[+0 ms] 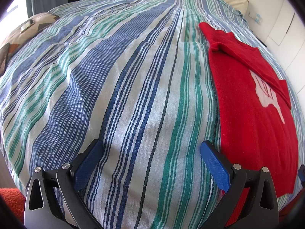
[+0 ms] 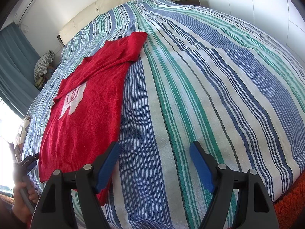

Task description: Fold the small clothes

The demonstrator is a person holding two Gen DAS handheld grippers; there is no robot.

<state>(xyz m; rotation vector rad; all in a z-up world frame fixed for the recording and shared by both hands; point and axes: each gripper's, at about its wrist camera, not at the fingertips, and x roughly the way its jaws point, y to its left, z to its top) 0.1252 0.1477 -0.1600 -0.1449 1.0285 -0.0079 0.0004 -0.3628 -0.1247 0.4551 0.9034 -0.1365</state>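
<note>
A small red knit sweater (image 1: 253,103) with a white patch on its chest lies flat on the striped bedspread (image 1: 133,87), one sleeve folded across the body. In the left wrist view it is at the right, beside my open, empty left gripper (image 1: 150,148). In the right wrist view the sweater (image 2: 85,114) lies at the left, its hem just under the left finger of my open, empty right gripper (image 2: 154,150). The left gripper (image 2: 28,162) also shows at the far left edge of that view, held in a hand.
The bed has a cream headboard (image 2: 106,3) at the far end. A patterned cushion (image 1: 34,24) lies at the bed's left side. Teal curtains (image 2: 13,61) and a window are at the left, white wardrobe doors (image 2: 257,5) at the right. Orange rug (image 2: 291,202) borders the bed's near edge.
</note>
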